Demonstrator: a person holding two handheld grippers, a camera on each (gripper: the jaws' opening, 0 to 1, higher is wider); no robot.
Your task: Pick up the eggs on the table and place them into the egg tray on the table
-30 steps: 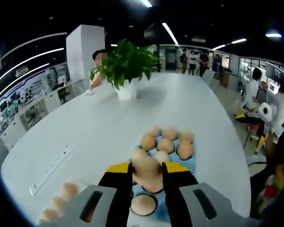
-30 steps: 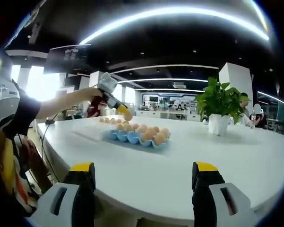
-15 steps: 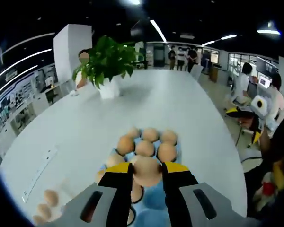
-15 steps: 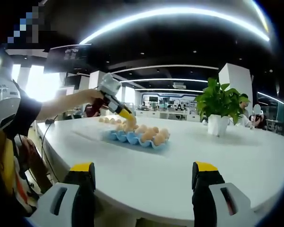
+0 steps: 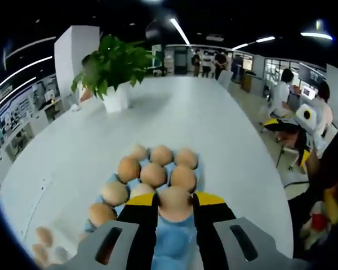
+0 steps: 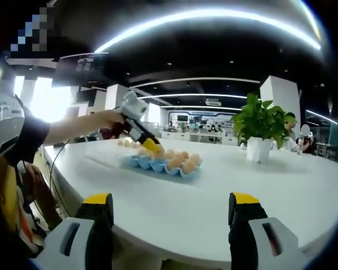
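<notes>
Lowered since the earlier frame, the left gripper (image 5: 175, 203) clamps an egg (image 5: 175, 202) just above the blue egg tray (image 5: 174, 239), beside seated eggs; releasing off-centre could crack it against them. Right gripper (image 6: 172, 216) hangs wide open, empty, well short of the tray

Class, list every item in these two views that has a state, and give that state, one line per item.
left gripper: shut on an egg, low over the tray
held egg: gripped between the jaws
egg tray: partly filled, blue cups free
loose eggs: lying on the table
right gripper: open, holding nothing
potted plant: upright
</notes>
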